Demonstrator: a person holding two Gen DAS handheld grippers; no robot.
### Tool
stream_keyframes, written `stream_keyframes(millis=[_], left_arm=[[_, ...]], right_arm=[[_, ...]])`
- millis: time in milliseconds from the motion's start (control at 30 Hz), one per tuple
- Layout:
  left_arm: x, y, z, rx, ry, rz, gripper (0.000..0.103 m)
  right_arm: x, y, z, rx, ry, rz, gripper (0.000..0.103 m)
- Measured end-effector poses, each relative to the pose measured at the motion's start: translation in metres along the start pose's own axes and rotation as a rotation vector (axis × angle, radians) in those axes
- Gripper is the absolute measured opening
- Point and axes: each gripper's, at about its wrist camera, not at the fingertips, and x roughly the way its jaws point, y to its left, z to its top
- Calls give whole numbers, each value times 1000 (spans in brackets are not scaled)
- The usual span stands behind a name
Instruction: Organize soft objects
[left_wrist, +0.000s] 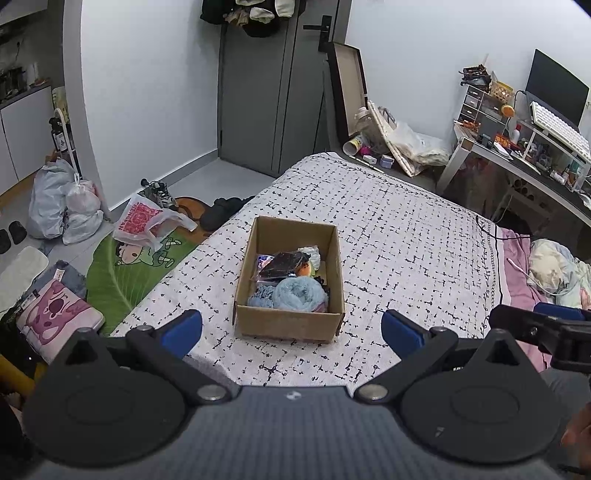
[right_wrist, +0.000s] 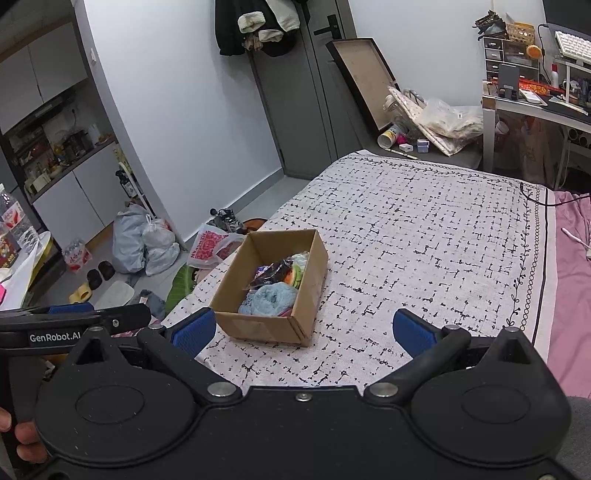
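Note:
An open cardboard box (left_wrist: 258, 243) stands on the bed's white black-flecked cover (left_wrist: 399, 236). It holds a rolled light-blue fabric (left_wrist: 300, 292), a dark wrapped bundle (left_wrist: 280, 264) and an orange soft item (left_wrist: 304, 270). The box also shows in the right wrist view (right_wrist: 236, 275), with the blue fabric (right_wrist: 271, 299). My left gripper (left_wrist: 291, 330) is open and empty, held just short of the box's near wall. My right gripper (right_wrist: 304, 330) is open and empty, to the right of the left one, near the box's front corner.
Pink sheet (right_wrist: 572, 280) and crumpled bedding (left_wrist: 554, 269) lie to the right. Floor on the left holds plastic bags (left_wrist: 66, 206), a green leaf mat (left_wrist: 122, 273), shoes and a pink cushion (left_wrist: 55, 317). A cluttered desk (left_wrist: 535, 147) stands at back right, a grey door (left_wrist: 266, 92) behind.

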Motion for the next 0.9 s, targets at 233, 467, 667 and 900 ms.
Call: stream_keyframes(millis=[233, 467, 667, 900], left_arm=[[1, -2, -6, 2, 4, -5, 102], [1, -3, -8, 3, 4, -4, 102], [2, -4, -11, 7, 10, -3, 102], [2, -5, -10, 8, 14, -2, 102]], right_arm=[[-1, 0, 0, -6, 0, -5, 103], [-1, 3, -2, -20, 4, -10, 103], [-1, 1, -2, -11, 3, -12, 103], [0, 1, -2, -14, 5, -19, 103]])
